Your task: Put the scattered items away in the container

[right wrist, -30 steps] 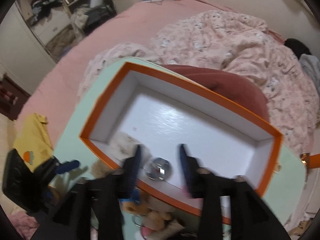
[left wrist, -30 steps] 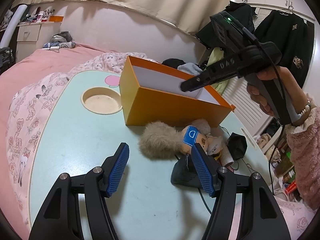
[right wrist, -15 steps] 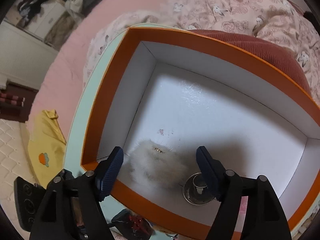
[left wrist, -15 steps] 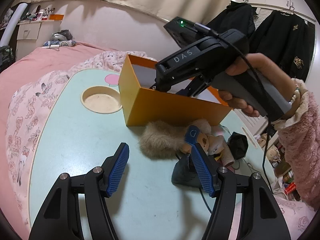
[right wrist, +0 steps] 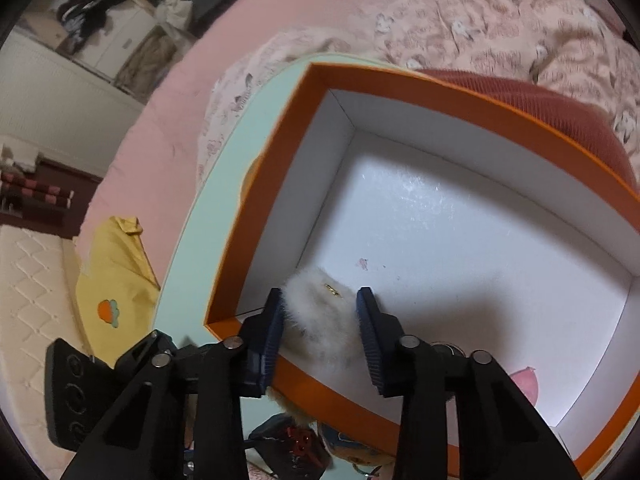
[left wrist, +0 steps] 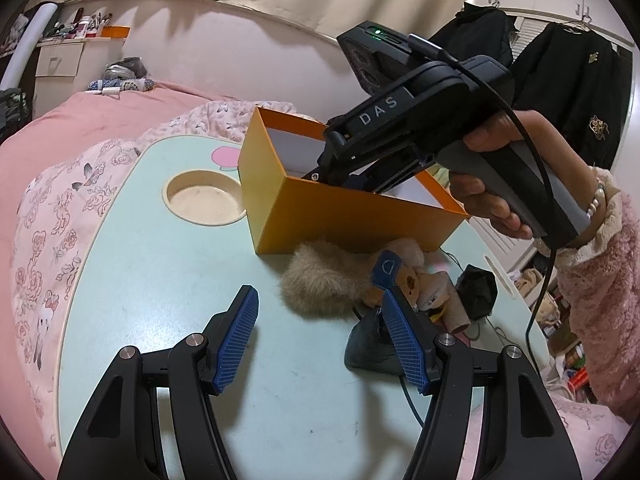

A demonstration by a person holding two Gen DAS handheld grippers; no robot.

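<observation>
Since half a second back my right gripper [right wrist: 320, 320] has dropped into the orange box [left wrist: 352, 220] and its jaws have just been closing; pads now pinch the white fluffy pouch [right wrist: 320, 316] at the box's near-left corner, wall close. Left gripper [left wrist: 320, 340] half-open, empty, over bare table [left wrist: 160, 280] before the box.

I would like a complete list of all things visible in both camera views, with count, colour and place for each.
Rectangular cardboard box: one, orange outside, white inside, on the table.
Fluffy pom-pom: one, cream, inside the box, between the right jaws.
Low plastic table: one, mint green, on the pink bed.
Furry pom-pom: one, brown, before the box.
Small plush dolls: a few, beige, beside it.
Pouch: one, black, table's right edge.
Left gripper: jaws open, empty.
Right gripper: jaws just closing around the cream pom-pom.
</observation>
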